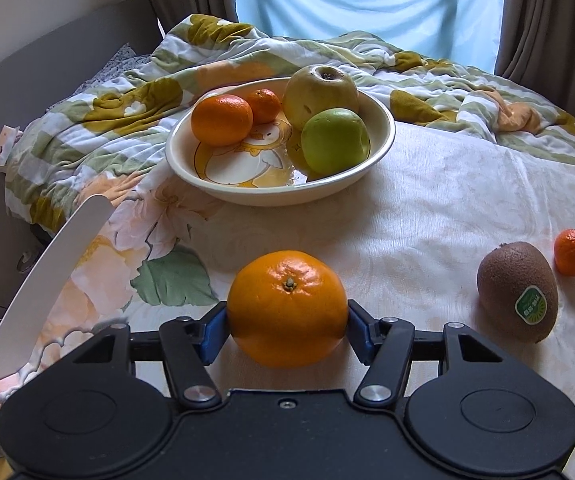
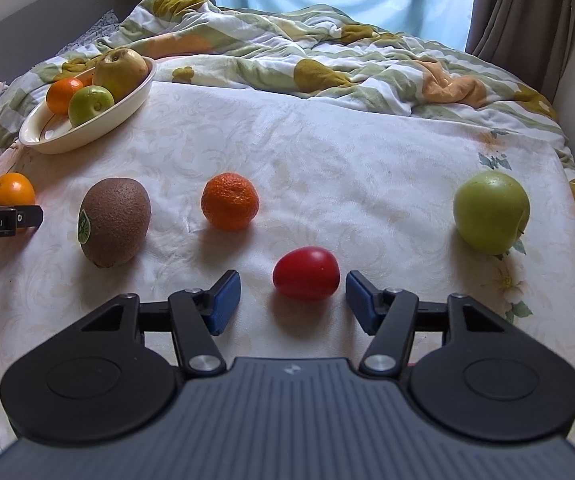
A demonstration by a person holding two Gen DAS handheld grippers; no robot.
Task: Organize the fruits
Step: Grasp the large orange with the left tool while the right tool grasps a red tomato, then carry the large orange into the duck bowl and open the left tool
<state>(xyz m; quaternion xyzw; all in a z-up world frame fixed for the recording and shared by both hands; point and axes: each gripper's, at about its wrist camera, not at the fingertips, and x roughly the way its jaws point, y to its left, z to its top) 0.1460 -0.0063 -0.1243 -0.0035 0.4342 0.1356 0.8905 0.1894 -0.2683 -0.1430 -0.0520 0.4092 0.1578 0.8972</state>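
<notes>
Bed [image 2: 327, 152] served as the work surface, cloth flat enough that fruit stayed put; bowl [image 1: 383, 136] sat upper centre of the left view, propped against the rumpled quilt [image 1: 87, 136], already holding two oranges, a pear and a green apple, so likely the collection point; left gripper [image 1: 287, 320] was clamped on the big orange [image 1: 287, 312] at lower centre, pads on opposite sides for a level carry; right gripper [image 2: 293, 300] stood apart around the tomato [image 2: 305, 274], right pad nearly touching, probably next pick; kiwi [image 2: 115, 220], small orange [image 2: 230, 201], loose apple [image 2: 491, 212] awaited.
</notes>
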